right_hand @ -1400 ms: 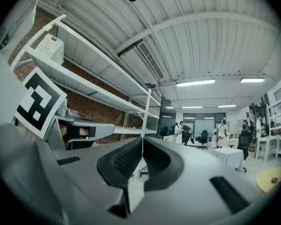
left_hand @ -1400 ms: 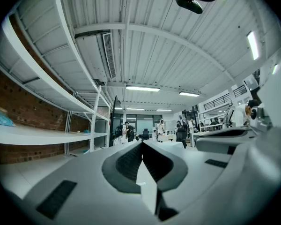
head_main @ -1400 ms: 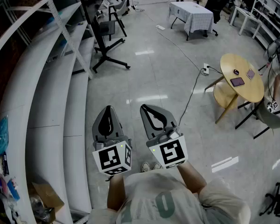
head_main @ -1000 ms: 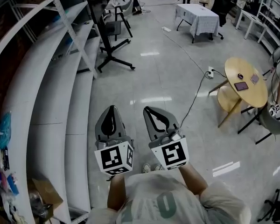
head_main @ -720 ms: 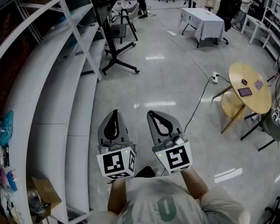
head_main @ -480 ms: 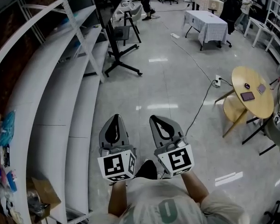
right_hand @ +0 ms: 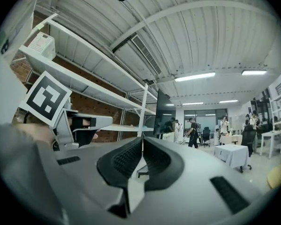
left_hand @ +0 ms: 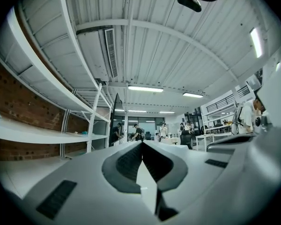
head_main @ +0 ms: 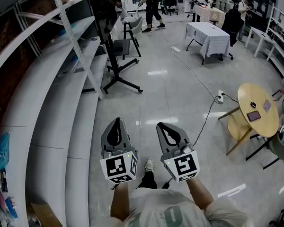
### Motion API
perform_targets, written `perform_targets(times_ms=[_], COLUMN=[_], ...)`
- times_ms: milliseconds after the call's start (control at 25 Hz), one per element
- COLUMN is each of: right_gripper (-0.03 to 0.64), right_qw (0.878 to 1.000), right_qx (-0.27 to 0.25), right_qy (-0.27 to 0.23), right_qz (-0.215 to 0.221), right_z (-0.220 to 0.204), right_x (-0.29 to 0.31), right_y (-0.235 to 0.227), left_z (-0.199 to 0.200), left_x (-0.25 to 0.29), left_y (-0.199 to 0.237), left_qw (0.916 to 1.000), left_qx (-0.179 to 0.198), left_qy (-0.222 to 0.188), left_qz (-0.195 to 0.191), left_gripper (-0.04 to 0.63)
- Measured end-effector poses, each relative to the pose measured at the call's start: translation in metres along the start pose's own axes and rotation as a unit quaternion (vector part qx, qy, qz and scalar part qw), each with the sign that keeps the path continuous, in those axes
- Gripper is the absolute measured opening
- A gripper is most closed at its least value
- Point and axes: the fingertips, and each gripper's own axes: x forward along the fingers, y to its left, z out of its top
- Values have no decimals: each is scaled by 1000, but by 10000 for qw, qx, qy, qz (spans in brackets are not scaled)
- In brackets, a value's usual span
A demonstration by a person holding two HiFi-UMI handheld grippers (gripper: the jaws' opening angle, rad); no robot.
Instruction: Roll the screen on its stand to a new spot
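Observation:
The screen (head_main: 103, 6) is a tall dark panel on a black stand (head_main: 119, 82) with splayed wheeled legs. It stands by the shelving, well ahead of me across open floor. The right gripper view shows the screen (right_hand: 163, 115) edge-on in the distance, and the left gripper view shows the screen (left_hand: 116, 121) as a thin dark slab. My left gripper (head_main: 116, 121) and right gripper (head_main: 167, 126) are held side by side, pointing toward it. Both are shut with nothing between the jaws, and neither touches the stand.
Long white shelving (head_main: 47, 103) runs along the left. A round wooden table (head_main: 258, 109) with a stool (head_main: 236, 126) stands at the right. A cable (head_main: 202, 122) runs from a power strip (head_main: 221, 97). A cloth-covered table (head_main: 209, 34) and several people stand farther back.
Both grippers have been carried forward together, still shut. The screen and its stand now look nearer, and more of the room's far end shows. The round table has slid toward the right edge.

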Motion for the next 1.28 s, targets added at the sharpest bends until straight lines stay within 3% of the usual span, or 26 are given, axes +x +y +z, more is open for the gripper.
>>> perform_targets(times_ms=[240, 440, 600, 880, 1280], right_gripper=[21, 21, 23, 23, 23], right_qw=[9999, 9985, 9978, 9987, 9989], right_qx=[-115, -454, -556, -126, -160], right_qy=[-102, -307, -325, -213, -402], right_qz=[38, 52, -163, -448, 183], right_z=[18, 38, 39, 10, -8], right_x=[109, 190, 228, 264, 362], right_y=[-39, -45, -55, -92, -109], left_z=[27, 40, 39, 26, -4], left_x=[102, 163, 196, 244, 333], left_y=[48, 81, 105, 129, 146], left_qw=[9995, 9988, 9982, 9993, 9997], left_qx=[-63, 123, 118, -36, 54], left_qy=[-302, -432, -517, -334, -228], left_qz=[12, -176, -263, -173, 26], left_gripper=[15, 15, 15, 15, 15])
